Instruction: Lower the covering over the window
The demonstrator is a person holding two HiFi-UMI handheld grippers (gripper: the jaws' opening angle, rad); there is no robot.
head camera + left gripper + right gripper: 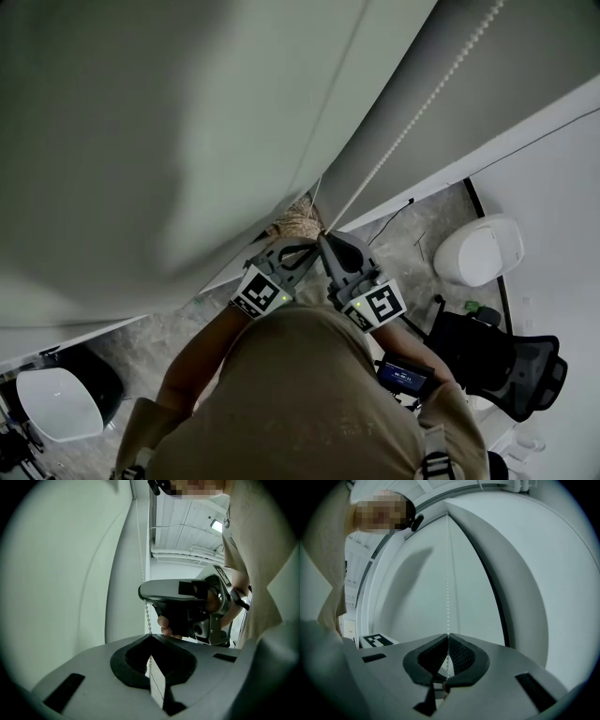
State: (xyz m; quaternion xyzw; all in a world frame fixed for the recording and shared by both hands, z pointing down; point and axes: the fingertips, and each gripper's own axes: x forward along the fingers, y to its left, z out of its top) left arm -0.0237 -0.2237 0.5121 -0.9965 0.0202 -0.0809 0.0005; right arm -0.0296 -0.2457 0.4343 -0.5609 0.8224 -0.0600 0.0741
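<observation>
The white roller blind [141, 141] fills the upper left of the head view. Its white bead chain [412, 117] slants from the upper right down to both grippers, which sit close together in front of the person's chest. My left gripper [298, 251] is shut on the bead chain [148, 616], which enters its closed jaws from above. Just beyond it in the left gripper view is my right gripper [187, 602]. My right gripper [325, 240] is likewise shut on the chain [448, 573], which runs straight up in front of the blind [417, 583] from its closed tips [448, 635].
A white window frame [487, 150] runs diagonally under the blind. On the speckled floor stand a white rounded object [483, 248], a black office chair [506, 361] at right and another white rounded object [56, 403] at lower left. The left gripper's marker cube [375, 641] shows beside the right jaws.
</observation>
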